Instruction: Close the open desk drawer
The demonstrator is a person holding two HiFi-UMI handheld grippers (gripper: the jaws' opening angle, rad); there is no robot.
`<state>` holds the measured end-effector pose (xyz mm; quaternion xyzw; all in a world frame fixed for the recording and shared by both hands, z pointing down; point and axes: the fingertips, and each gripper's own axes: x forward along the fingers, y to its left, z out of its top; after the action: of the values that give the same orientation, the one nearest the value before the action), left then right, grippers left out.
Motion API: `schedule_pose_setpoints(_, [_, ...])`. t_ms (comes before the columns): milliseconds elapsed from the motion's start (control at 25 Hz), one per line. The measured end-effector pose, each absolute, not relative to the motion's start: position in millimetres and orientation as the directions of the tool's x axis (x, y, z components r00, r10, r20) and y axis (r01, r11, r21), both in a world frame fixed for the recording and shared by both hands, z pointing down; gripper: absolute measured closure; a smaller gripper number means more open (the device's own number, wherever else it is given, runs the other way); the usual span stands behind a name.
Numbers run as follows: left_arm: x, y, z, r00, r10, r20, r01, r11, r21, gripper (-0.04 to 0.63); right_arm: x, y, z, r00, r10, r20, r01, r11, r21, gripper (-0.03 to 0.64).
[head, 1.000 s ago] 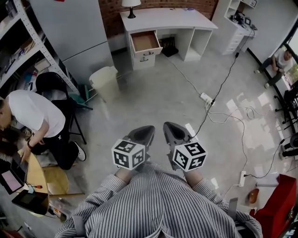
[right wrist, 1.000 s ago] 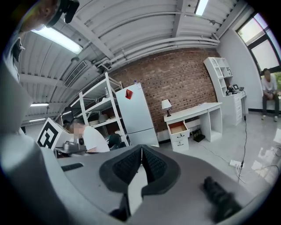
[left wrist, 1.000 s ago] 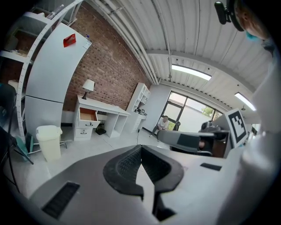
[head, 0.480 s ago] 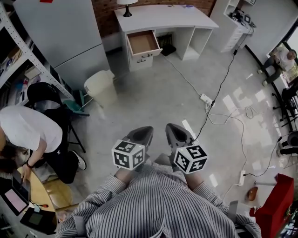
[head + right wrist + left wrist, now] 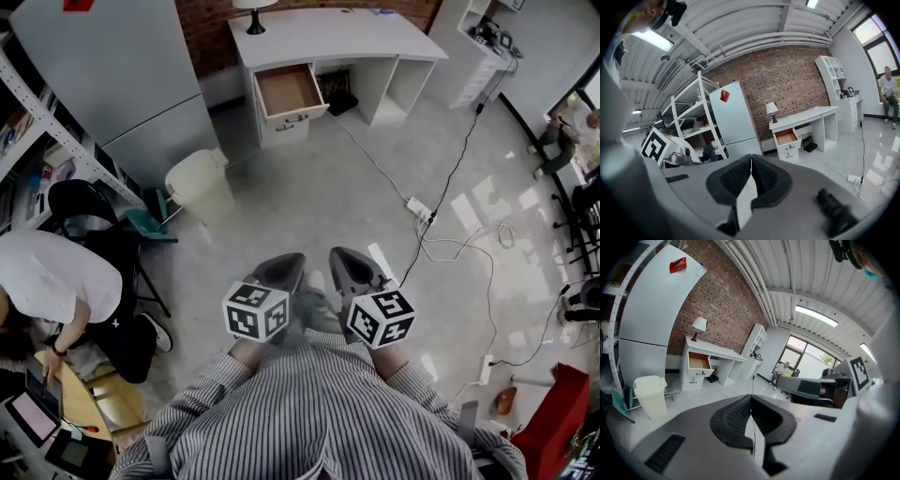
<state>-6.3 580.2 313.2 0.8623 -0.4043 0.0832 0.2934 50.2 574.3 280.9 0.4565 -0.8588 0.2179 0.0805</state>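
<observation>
Bin (image 5: 200,185) and cable (image 5: 454,169) flank the floor. Open drawer (image 5: 291,91), at the desk's (image 5: 328,33) left end, lies well beyond left gripper (image 5: 284,266) and right gripper (image 5: 343,261); jaws together, empty.

In your head view the top edge cuts off the lamp (image 5: 254,26), and the drawer (image 5: 288,89) is too small to tell what lies inside.

Bright, even room light with heavy fisheye bend

Daylight from the windows (image 5: 876,33) lays pale glare patches on the glossy floor (image 5: 473,208); a ceiling strip light (image 5: 815,316) burns white. Shadows are soft and short. Both gripper views curve into black corners, and the left gripper (image 5: 751,398) and right gripper (image 5: 751,159) look soft, out of focus, near the lens.
</observation>
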Motion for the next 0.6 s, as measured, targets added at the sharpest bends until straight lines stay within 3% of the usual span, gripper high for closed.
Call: schedule_pose_setpoints(600, [46, 362, 295, 0.626, -0.700, 0.344, -0.772, -0.493, 0.401, 0.583, 95, 355, 260, -0.637, -0.710, 0.300, -0.770, 0.574, -0.278, 0.600])
